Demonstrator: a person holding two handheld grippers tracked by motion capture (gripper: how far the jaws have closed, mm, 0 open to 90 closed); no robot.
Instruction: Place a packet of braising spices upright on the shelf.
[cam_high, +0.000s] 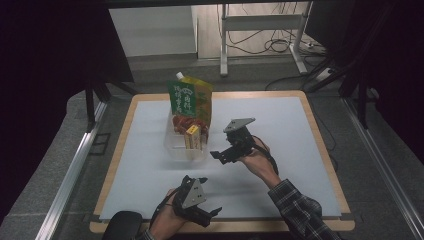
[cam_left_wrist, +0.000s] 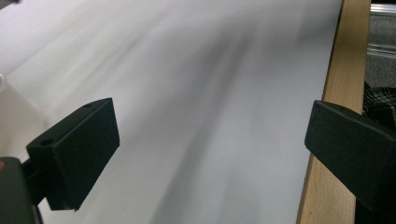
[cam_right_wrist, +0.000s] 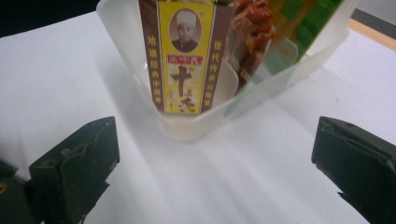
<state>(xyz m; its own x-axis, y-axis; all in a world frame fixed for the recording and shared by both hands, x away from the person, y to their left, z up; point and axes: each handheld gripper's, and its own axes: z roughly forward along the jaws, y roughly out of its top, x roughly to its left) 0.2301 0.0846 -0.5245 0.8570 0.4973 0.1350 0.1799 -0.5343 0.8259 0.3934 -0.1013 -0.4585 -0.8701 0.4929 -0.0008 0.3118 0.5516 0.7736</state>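
From the high view, your right tool (cam_high: 218, 154) sits just beside the clear plastic container (cam_high: 186, 145), near its front right corner, jaws spread and holding nothing. The container stands on the left-middle of the tabletop (cam_high: 280, 130) and holds a green spouted pouch (cam_high: 190, 99) standing tall at the back, a red packet (cam_high: 183, 123) in the middle and a yellow-and-brown box (cam_high: 193, 137) at the front. Your left tool (cam_high: 215, 212) rests low at the near edge, well apart from the container, also released. The likely step is reaching in for the box, so come in from above rather than from the side, or the container wall will block one jaw. The tabletop is a white sheet on a wooden frame; beyond it lie grey floor, metal table legs and loose cables.

In the left gripper view, both jaws stand wide over bare white sheet, with the wooden edge (cam_left_wrist: 336, 93) running past the right jaw. Keep this tool parked, or bring it up to steady the container.

In the right gripper view, the box (cam_right_wrist: 184, 56) is centred between the open jaws but beyond them, leaning against the container's near wall (cam_right_wrist: 187, 126). Lift, tilt down and close across the box's narrow faces, clear of the red packet (cam_right_wrist: 254, 28).
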